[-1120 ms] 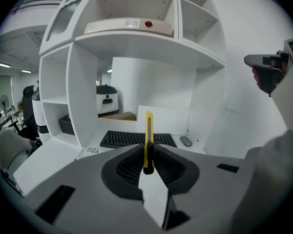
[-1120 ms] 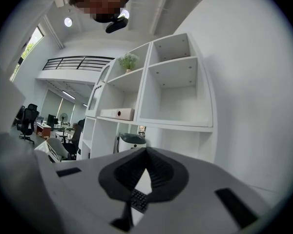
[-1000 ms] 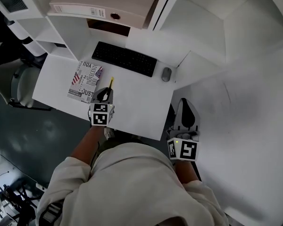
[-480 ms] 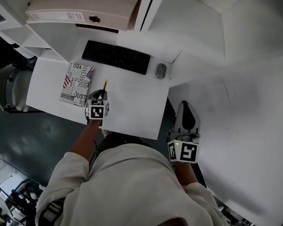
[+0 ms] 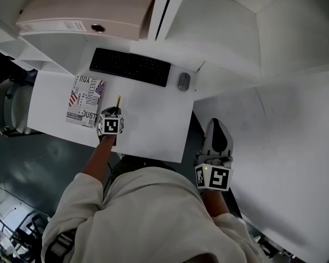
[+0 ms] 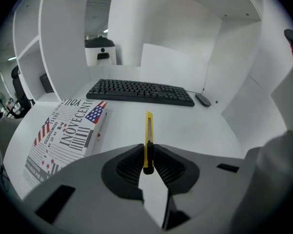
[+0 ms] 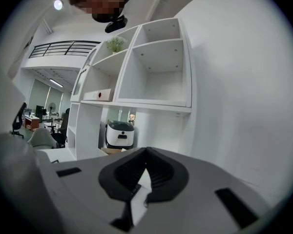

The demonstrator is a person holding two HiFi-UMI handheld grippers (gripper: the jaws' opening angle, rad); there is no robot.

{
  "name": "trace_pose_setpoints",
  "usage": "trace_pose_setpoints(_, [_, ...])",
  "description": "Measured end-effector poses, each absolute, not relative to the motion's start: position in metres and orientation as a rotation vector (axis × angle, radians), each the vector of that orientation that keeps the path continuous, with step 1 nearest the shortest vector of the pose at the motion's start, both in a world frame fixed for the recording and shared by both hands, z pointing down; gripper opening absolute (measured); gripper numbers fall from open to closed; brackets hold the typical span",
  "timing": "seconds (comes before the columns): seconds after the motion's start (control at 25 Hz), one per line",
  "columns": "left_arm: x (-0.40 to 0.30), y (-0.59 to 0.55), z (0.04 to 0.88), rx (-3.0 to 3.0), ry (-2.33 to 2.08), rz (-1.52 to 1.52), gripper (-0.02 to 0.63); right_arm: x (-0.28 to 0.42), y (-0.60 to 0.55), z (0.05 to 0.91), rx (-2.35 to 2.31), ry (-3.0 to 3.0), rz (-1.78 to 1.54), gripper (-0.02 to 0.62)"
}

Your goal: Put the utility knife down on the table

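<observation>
Your left claw (image 6: 147,156) grips the knife (image 6: 148,128) by its rear end; its length runs straight ahead, tip angled down at the table (image 6: 200,130). Right claw (image 7: 144,165) sits closed, empty.

Keyboard (image 5: 129,67) at back of table (image 5: 153,130), mouse (image 5: 183,81) right of it, book (image 5: 85,100) front-left, utility knife (image 6: 148,126) right of book

Knife clamped in the gripper over the tabletop

The gripper (image 6: 147,152) has its jaws closed on the rear end of a yellow knife (image 6: 149,129), which points ahead above the white tabletop (image 6: 190,130); whether its tip touches cannot be told. A printed box (image 6: 63,135) lies left, with a black keyboard (image 6: 139,91) and mouse (image 6: 203,100) beyond.
</observation>
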State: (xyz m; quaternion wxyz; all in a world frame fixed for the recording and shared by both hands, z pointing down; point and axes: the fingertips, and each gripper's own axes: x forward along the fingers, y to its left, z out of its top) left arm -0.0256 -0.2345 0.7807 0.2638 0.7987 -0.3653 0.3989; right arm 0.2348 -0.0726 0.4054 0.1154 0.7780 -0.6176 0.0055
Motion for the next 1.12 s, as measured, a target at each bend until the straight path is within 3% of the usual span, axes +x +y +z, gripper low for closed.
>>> trace_pose_setpoints(1.12, [-0.028, -0.229, 0.835, 1.875, -0.849, 1.200, 0.063, 0.246, -0.077, 0.411, 2.295, -1.748, 0.042, 0.003])
